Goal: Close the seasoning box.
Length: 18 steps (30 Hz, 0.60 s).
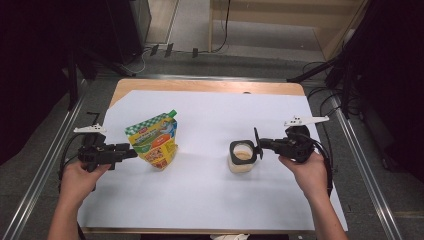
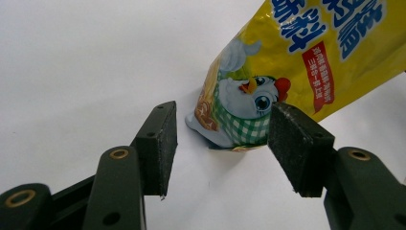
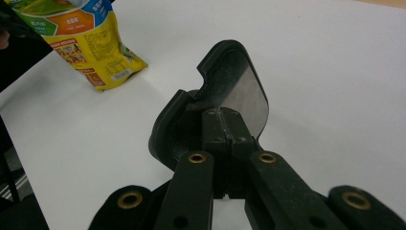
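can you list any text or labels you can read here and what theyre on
"料": likely the last of the big blue Chinese characters on the yellow foil pouch; the others are cut off or unclear.
red strip on the pouch: white characters, too small to read.
barcode label and the orange panel on the pouch: print too blurred to read.
black plastic lid and clear jar: no text visible.

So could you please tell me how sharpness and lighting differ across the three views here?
High view: soft overall, bright white sheet, dark surroundings. Left gripper view: pouch print crisp, near tongs slightly soft. Right gripper view: a pale sheen on the black lid, far pouch mildly blurred.
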### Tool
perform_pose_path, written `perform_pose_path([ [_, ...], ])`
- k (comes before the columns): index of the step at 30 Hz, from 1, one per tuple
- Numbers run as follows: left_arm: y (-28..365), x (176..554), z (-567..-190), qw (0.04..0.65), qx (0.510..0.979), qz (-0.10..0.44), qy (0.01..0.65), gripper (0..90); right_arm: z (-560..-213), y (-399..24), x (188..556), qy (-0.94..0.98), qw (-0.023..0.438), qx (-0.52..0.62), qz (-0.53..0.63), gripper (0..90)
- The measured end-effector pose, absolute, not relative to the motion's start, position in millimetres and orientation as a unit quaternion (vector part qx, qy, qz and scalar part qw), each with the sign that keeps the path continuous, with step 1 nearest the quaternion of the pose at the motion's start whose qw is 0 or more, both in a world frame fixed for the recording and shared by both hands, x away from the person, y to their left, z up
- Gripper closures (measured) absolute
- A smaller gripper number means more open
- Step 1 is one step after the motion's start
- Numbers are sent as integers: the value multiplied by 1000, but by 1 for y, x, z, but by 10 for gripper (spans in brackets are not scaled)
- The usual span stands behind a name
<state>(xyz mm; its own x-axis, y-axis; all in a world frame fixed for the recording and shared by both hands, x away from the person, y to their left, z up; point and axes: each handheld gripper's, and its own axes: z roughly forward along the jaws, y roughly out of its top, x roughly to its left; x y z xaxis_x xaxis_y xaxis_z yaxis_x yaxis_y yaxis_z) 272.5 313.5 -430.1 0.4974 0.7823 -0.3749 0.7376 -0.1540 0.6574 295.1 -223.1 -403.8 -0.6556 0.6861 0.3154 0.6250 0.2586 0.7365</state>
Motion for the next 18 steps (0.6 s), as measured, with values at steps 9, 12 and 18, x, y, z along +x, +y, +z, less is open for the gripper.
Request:
perform_pose_path([
  [9,313,273,-430,418,756,27,503,436,-407,-215,294,796,29,407,447,900],
  [12,313,273,-429,420,755,29,503,435,-409,-210,294,799,26,402,446,900],
  [18,313,273,-429,420,755,28,503,432,-414,-200,293,807,22,392,441,900],
])
